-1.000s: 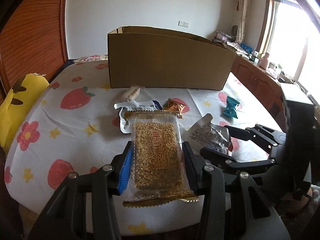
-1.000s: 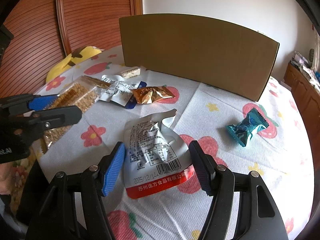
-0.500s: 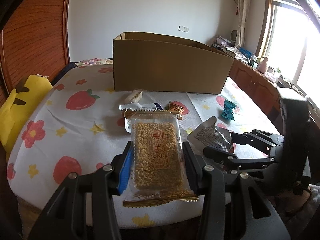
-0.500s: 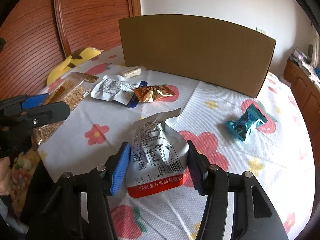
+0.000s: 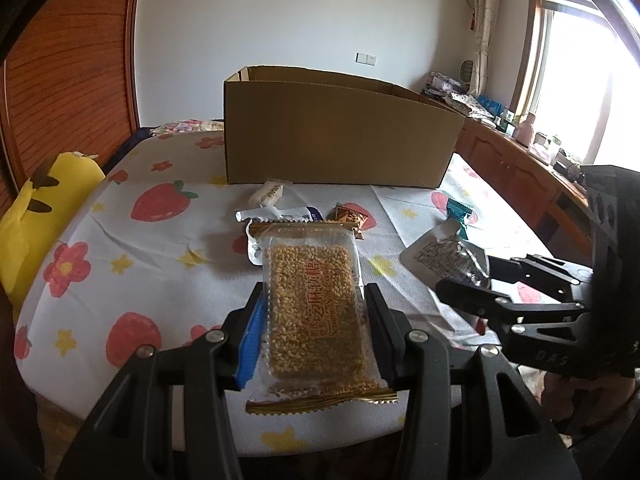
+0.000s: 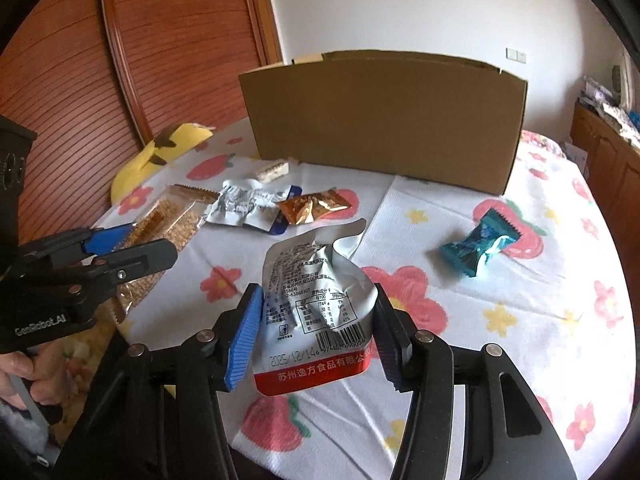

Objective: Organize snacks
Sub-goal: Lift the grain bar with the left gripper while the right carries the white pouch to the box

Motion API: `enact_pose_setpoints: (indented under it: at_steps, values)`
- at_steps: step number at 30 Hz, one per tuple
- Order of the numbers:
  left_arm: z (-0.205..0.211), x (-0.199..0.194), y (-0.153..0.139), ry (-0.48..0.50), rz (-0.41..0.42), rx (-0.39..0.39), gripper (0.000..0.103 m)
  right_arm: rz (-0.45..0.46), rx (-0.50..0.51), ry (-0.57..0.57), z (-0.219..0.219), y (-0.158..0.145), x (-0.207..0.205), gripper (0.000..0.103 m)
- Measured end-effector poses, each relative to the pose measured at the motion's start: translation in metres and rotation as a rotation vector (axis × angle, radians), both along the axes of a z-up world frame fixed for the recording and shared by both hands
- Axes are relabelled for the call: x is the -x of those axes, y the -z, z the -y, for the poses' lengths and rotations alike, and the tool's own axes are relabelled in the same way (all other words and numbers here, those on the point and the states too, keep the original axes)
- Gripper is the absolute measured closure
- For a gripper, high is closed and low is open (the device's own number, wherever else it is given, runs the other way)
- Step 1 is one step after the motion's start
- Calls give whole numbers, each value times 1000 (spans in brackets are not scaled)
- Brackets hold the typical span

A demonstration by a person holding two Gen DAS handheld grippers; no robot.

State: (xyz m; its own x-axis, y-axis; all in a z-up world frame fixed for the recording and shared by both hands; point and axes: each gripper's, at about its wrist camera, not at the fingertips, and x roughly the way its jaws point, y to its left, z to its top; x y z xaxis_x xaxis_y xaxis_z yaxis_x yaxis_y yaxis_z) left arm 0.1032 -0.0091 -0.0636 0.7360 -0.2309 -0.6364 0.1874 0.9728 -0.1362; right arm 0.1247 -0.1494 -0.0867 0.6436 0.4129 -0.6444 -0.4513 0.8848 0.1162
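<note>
My left gripper [image 5: 314, 330] is shut on a clear pack of sesame brittle [image 5: 314, 308], held above the near table edge; it also shows in the right wrist view [image 6: 168, 232]. My right gripper [image 6: 318, 332] is shut on a silver pouch with a red bottom band [image 6: 316, 304], lifted off the table; the pouch also shows in the left wrist view [image 5: 444, 254]. An open cardboard box [image 5: 340, 136] stands at the back of the table [image 6: 384, 112].
On the strawberry tablecloth [image 5: 132, 248] lie a white bar [image 6: 274, 170], a crumpled silver wrapper [image 6: 244, 206], a brown-gold packet [image 6: 312, 208] and a teal candy pack [image 6: 480, 246]. A yellow plush [image 5: 36, 216] sits at the left edge.
Both grippers have risen and drawn back from the box with their snacks. The right gripper has closed tighter on the silver pouch and lifted it.
</note>
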Motion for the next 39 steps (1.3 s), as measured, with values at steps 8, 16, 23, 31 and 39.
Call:
enact_pose_setpoints:
  at_steps: [8,16,23,31,39]
  values:
    - [4,1,-7,9,19,-13,57,16,-28,31,18,-13,3,49]
    - [7,-5,-21,15,47,-5,57,57,-45,57,40,-35,10,49]
    - [14,-3,-35,33,79,-2,57,86,-48,88,57,-51,19,48]
    - [19,-16,-73,48,114,-9,57,97,-58,110,70,-75,16,49]
    - [14,-34,-109,44,143,-16,57,135,-44,109,77,-119,-2,48]
